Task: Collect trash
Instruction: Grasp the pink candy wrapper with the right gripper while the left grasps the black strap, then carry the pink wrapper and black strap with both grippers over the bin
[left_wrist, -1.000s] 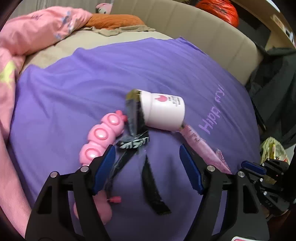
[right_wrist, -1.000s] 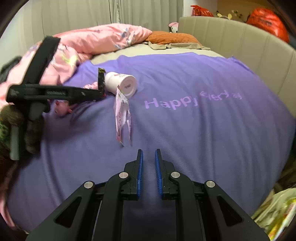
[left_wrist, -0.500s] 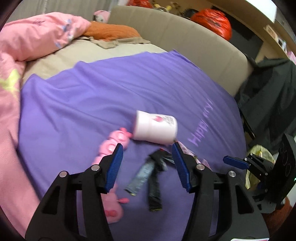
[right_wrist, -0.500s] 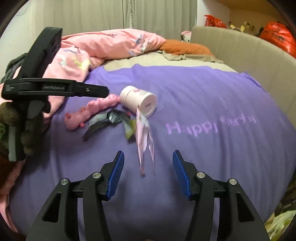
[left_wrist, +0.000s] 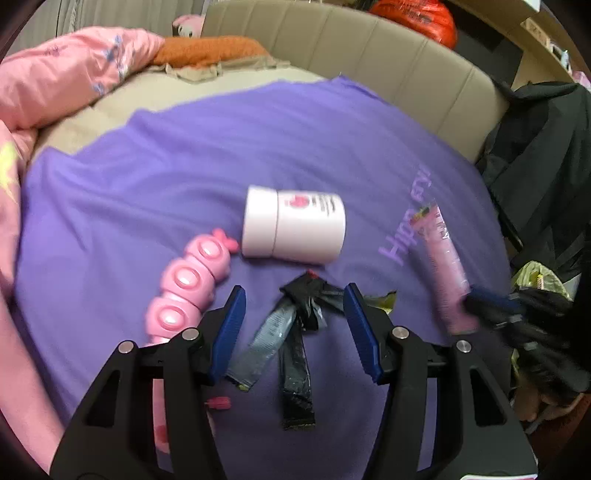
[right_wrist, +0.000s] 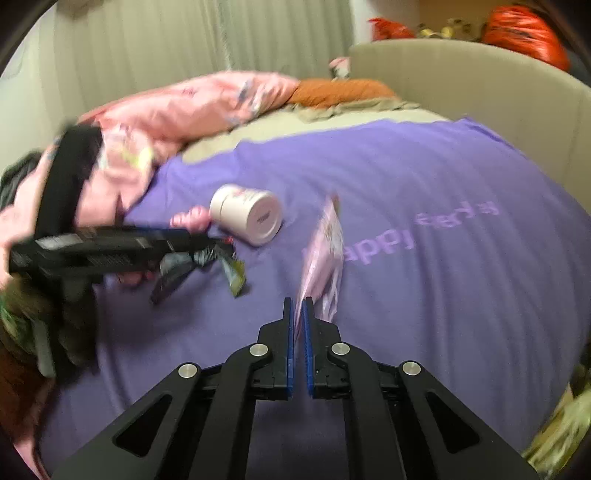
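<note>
My left gripper (left_wrist: 295, 306) hangs open just above a bunch of black and grey wrappers (left_wrist: 295, 332) lying on the purple sheet, its pads not touching them. A white jar (left_wrist: 295, 229) lies on its side beyond them. To the right, my right gripper (right_wrist: 298, 302) has closed to a narrow slit on the near end of a long pink wrapper (right_wrist: 321, 251), which sticks up from the jaws. The same pink wrapper (left_wrist: 443, 266) and the right gripper (left_wrist: 484, 301) show blurred in the left wrist view. A small green-yellow wrapper (right_wrist: 234, 273) lies beside the dark ones.
A pink bumpy toy (left_wrist: 188, 284) lies left of the jar. A pink quilt (left_wrist: 66, 70) and an orange pillow (left_wrist: 207, 50) sit at the head of the bed. The beige padded bed rail (left_wrist: 406, 70) runs behind. A yellow-green bag (left_wrist: 535, 273) hangs off the right edge.
My right gripper opened wide, then shut on the pink wrapper and raised it off the sheet. The dark wrappers dropped flat onto the bed under my left gripper, whose jaws narrowed a little.
</note>
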